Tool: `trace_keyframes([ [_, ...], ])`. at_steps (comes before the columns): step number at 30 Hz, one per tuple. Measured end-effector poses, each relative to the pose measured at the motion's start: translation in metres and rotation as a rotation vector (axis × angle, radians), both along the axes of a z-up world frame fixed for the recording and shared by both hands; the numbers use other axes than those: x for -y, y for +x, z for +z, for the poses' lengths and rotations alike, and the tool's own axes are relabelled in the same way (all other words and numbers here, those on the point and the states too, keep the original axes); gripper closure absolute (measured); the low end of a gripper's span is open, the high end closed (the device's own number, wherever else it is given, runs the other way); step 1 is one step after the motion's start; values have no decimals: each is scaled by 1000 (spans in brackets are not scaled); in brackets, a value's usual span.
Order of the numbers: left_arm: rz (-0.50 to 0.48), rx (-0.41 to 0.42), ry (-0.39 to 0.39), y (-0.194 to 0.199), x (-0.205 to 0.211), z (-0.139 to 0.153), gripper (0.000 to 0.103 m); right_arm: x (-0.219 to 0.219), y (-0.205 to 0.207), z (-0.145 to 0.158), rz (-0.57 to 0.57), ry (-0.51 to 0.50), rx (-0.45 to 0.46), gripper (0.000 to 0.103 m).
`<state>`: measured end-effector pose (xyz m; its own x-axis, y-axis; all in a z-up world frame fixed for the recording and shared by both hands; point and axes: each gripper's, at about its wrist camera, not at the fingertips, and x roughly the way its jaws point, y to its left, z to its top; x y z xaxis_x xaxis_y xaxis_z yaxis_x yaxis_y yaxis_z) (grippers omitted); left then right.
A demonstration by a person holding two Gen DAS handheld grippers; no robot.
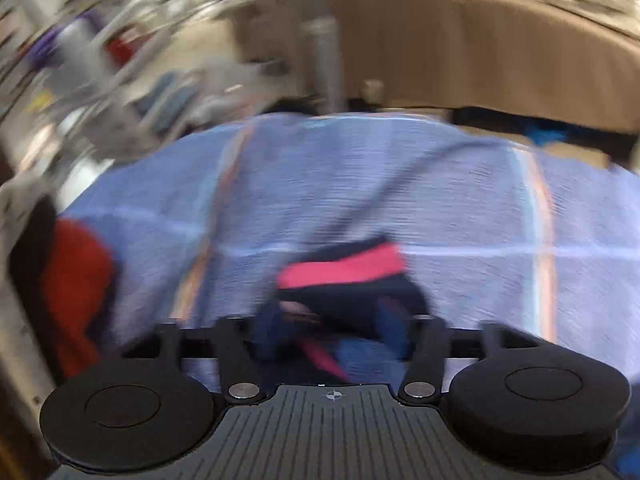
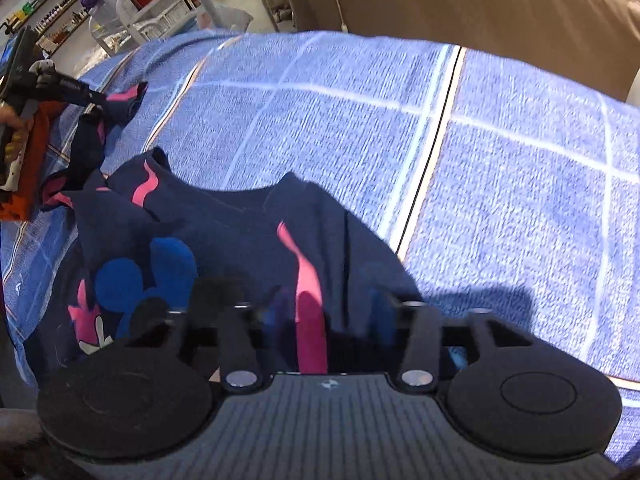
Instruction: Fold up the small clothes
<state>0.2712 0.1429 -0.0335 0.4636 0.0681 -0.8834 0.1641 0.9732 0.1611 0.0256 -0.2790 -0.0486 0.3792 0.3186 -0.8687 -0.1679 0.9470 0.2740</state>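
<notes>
Two grippers at work over one small garment. Right gripper (image 2: 326, 320): jaws partly apart, pointing steeply down at the near hem of the navy shirt (image 2: 248, 232); dark cloth and a pink stripe sit between the fingers, but whether the pads press on it cannot be told. Left gripper (image 2: 102, 100), seen from the right wrist view at far left: its tips sit at the shirt's pink-edged sleeve, which looks lifted off the cover; in its own blurred view (image 1: 332, 320) the jaws stand wide with navy and pink cloth bunched between them, grip unclear.

The shirt lies on the blue checked bedcover (image 2: 500, 168), left of centre. Its long axis runs from the near hem away toward the collar, neck pointing to the far edge. One blue cartoon print (image 2: 136, 280) shows on the left part of the front, and pink stripes run along the body.

One orange-red cloth (image 1: 76, 288) lies at the cover's left edge. Brown upholstery (image 2: 460, 4) stands beyond.
</notes>
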Motion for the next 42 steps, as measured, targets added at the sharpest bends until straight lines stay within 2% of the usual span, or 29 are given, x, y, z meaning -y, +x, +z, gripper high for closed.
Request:
trace_keyframes([
  [2, -175, 67, 32, -23, 36, 4, 0, 5, 3, 4, -4, -3, 28, 39],
  [3, -267, 80, 23, -33, 51, 5, 0, 8, 5, 5, -10, 9, 34, 39],
  [5, -421, 45, -44, -43, 76, -1, 0, 13, 14, 7, -23, 45, 43, 39],
  [7, -518, -25, -84, -45, 95, -15, 0, 17, 25, 8, -37, 68, 55, 39],
  [10, -553, -99, -36, -40, 113, -45, 0, 13, 41, 1, -46, 90, 56, 40],
  [12, -539, -181, -89, -37, 113, -61, 0, 7, 52, -14, -59, 105, 4, 40],
  [14, -527, -168, -106, -41, 107, -66, 0, -3, 54, -29, -53, 94, -37, 52],
  [15, -534, -169, -107, -44, 108, -64, 0, -9, 49, -30, -51, 83, -25, 62],
  [16, -549, -183, -124, -47, 109, -61, 9, -15, 44, -29, -44, 94, -20, 91],
  [17, -565, -208, -142, -51, 111, -58, 50, -20, 39, -28, -37, 118, -34, 98],
  [18, -591, -237, -147, -55, 114, -56, 38, -23, 31, -24, -29, 129, -32, 98],
  [20, -680, -222, -89, -72, 124, -52, 47, -27, 16, -12, -8, 128, 3, 98],
  [21, -689, -204, -68, -74, 126, -50, 54, -24, 9, -3, -9, 133, 24, 98],
  [23, -641, -137, -91, -67, 122, -34, 55, -18, 0, 19, -27, 121, 79, 98],
  [25, -570, -64, -171, -48, 116, -8, 55, -9, -6, 47, -43, 105, 157, 98],
  [28, -506, 19, -263, -19, 124, 22, 54, 6, -5, 82, -83, 97, 269, 98],
  [30, -490, 65, -280, -4, 139, 30, 53, 15, 3, 90, -132, 62, 311, 98],
  [31, -483, 76, -273, 2, 147, 26, 51, 19, 11, 84, -162, 35, 299, 98],
  [32, -467, 72, -251, 6, 156, 19, 29, 24, 20, 72, -202, 22, 264, 97],
  [34, -438, 66, -181, 14, 172, -4, 11, 29, 36, 39, -262, 3, 198, 95],
  [35, -420, 60, -148, 16, 176, -14, 3, 29, 42, 24, -272, -32, 176, 84],
  [37, -388, 25, -116, 15, 172, -26, 0, 24, 49, 2, -275, -110, 123, 67],
  [39, -360, 21, -109, 6, 160, -22, 0, 21, 40, 4, -286, -141, 157, 67],
  [42, -379, 58, -164, -25, 138, -2, 0, 18, 7, 30, -314, -98, 245, 53],
])
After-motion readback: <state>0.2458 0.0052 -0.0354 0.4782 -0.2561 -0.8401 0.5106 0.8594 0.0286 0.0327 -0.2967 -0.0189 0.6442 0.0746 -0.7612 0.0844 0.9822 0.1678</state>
